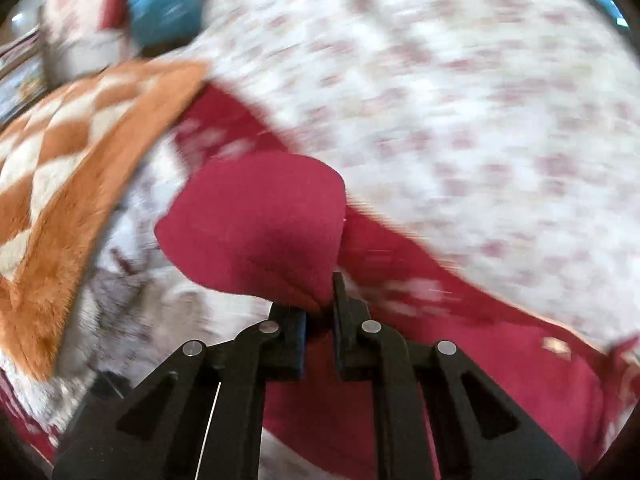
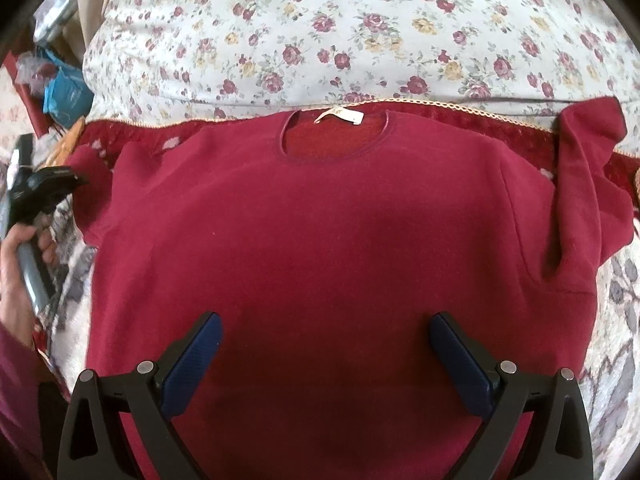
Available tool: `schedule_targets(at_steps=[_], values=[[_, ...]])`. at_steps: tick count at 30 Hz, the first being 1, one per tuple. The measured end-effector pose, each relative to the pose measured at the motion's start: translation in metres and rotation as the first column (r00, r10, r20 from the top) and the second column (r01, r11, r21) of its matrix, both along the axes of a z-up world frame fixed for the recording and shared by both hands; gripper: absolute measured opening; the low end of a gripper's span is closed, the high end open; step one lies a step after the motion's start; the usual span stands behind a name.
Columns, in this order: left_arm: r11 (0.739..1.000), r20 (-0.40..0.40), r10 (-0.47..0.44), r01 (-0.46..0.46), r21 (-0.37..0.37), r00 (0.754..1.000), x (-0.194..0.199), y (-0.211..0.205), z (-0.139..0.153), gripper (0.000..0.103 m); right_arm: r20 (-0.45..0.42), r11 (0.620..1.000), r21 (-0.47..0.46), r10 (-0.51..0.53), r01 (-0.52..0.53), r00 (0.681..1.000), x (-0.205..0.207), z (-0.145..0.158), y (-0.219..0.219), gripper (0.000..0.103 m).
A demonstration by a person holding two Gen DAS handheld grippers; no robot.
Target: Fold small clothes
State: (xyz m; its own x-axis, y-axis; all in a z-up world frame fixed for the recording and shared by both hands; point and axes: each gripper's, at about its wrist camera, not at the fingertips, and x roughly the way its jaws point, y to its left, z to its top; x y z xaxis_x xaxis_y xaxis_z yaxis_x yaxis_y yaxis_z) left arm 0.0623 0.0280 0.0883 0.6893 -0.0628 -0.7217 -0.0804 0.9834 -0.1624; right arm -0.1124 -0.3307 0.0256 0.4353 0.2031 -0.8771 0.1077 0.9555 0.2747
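Observation:
A dark red fleece top point(image 2: 320, 220) lies flat, front up, with its round neck and white label point(image 2: 340, 115) at the far side. In the left wrist view my left gripper point(image 1: 320, 306) is shut on a fold of the top's left sleeve point(image 1: 256, 216), which bulges up in front of the fingers. The right wrist view shows that left gripper point(image 2: 78, 180) at the top's left edge, held by a hand point(image 2: 16, 264). My right gripper point(image 2: 324, 320) hangs open over the lower middle of the top, with nothing between its fingers. The right sleeve point(image 2: 588, 184) lies bent upward.
A floral quilt point(image 2: 360, 32) rises behind the top. Under the top is a red blanket with a gold trim point(image 2: 460, 105). An orange and white checked blanket point(image 1: 68, 168) lies to the left. Blue packets and clutter point(image 2: 64, 92) sit at the far left.

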Motion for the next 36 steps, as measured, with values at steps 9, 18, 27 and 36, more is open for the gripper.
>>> schedule_targets(at_steps=[9, 18, 27, 36], values=[[0.909, -0.050, -0.411, 0.405, -0.102, 0.910, -0.072, -0.161, -0.003, 0.009, 0.095, 0.997, -0.022, -0.071, 0.073, 0.993, -0.010, 0.033, -0.022, 0.103], [0.795, -0.172, -0.605, 0.604, -0.060, 0.778, -0.121, -0.225, -0.032, 0.032, 0.109, 0.969, -0.004, -0.244, 0.246, 0.964, -0.020, 0.042, -0.079, 0.103], [0.888, -0.048, -0.405, 0.405, 0.216, 0.913, -0.144, -0.122, 0.005, 0.070, 0.114, 0.982, 0.031, -0.189, 0.187, 0.975, -0.017, 0.044, -0.066, 0.103], [0.965, -0.162, -0.181, 0.207, 0.159, 0.970, -0.100, -0.070, -0.043, 0.070, 0.148, 1.000, -0.005, -0.011, 0.012, 0.989, 0.038, 0.052, 0.004, 0.103]])
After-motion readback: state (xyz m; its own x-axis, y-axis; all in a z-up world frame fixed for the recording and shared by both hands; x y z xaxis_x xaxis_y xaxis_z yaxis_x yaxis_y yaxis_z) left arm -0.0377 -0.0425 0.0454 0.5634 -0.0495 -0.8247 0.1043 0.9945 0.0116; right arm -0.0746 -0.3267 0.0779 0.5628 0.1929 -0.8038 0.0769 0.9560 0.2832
